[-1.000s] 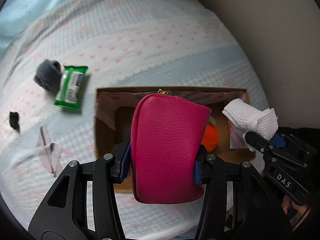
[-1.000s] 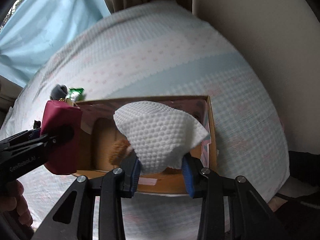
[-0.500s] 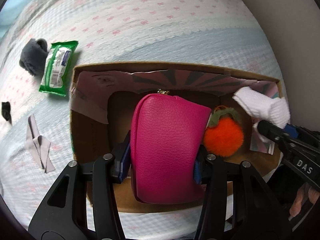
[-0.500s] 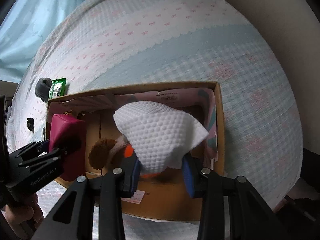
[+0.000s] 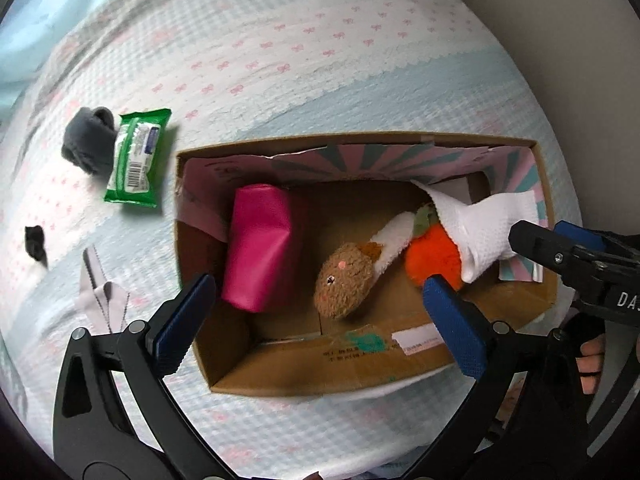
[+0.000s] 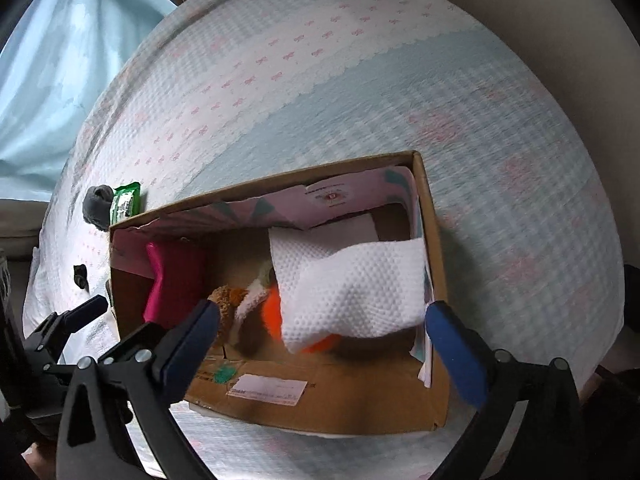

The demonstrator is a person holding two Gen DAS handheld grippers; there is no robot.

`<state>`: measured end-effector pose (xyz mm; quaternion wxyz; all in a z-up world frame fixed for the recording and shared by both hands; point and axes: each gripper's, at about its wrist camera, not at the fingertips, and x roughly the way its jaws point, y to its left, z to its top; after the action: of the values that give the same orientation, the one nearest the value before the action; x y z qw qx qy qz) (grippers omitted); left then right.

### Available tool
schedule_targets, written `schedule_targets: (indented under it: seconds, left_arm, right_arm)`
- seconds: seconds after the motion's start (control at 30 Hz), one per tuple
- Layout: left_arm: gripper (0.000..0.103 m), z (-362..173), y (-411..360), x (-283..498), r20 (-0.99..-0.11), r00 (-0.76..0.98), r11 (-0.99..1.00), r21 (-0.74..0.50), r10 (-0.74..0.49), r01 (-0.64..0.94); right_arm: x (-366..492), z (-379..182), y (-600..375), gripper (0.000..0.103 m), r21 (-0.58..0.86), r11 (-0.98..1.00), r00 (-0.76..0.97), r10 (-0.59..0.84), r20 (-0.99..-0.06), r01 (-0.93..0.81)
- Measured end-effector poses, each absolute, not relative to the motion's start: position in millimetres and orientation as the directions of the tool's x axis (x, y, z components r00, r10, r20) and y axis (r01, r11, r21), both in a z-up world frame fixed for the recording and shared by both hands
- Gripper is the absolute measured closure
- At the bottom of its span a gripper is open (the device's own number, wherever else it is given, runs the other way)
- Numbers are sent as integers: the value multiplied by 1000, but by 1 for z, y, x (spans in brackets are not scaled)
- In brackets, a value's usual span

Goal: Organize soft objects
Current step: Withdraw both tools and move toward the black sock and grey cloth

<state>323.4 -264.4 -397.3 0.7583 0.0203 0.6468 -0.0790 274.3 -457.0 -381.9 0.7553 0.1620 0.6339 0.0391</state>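
Note:
An open cardboard box [image 5: 340, 372] [image 6: 328, 404] sits on the bed. Inside it lie a pink pouch [image 5: 258, 246] [image 6: 172, 284] at the left, a brown plush toy [image 5: 346, 280] [image 6: 230, 300] in the middle, an orange plush fruit [image 5: 434, 254] [image 6: 272, 312] and a white textured cloth [image 5: 480, 228] [image 6: 352, 284] at the right. My left gripper [image 5: 320, 306] is open and empty above the box's near side. My right gripper [image 6: 320, 320] is open, with the white cloth lying loose between its fingers over the box.
On the bedspread left of the box lie a green wipes pack [image 5: 138, 160] [image 6: 126, 200], a grey rolled sock [image 5: 88, 144] [image 6: 96, 202], a small black item [image 5: 35, 240] [image 6: 80, 276] and a pale grey cloth piece [image 5: 100, 296]. A beige wall [image 5: 580, 20] rises at right.
Both grippers opened. The pink pouch dropped from the left gripper into the box's left end. The white cloth was released from the right gripper onto the orange plush.

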Motion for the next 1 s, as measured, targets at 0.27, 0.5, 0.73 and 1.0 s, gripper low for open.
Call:
schedule_targets:
  seconds: [0.27,0.5,0.73,1.0]
  left_arm:
    - [0,-366,-254,309,-974,206,988,-66,-94,140]
    - [0,-319,-240,285,-955,283,988,-49,-88,144]
    - [0,-256,-211,254,-910,401,989,-48,-102,143]
    - [0,-193,-162,205,-841,531,989,-32,-105,145]
  right_arm:
    - [262,-362,-451,1,274,954,234,240,-942,124]
    - [242,-316,-443,1,242,966,315,202,-927,94]
    - [213,-259,-423,1,202,978,417,162,-895,55]
    - [164,-186,-377,1,156,988,553,125,-824,10]
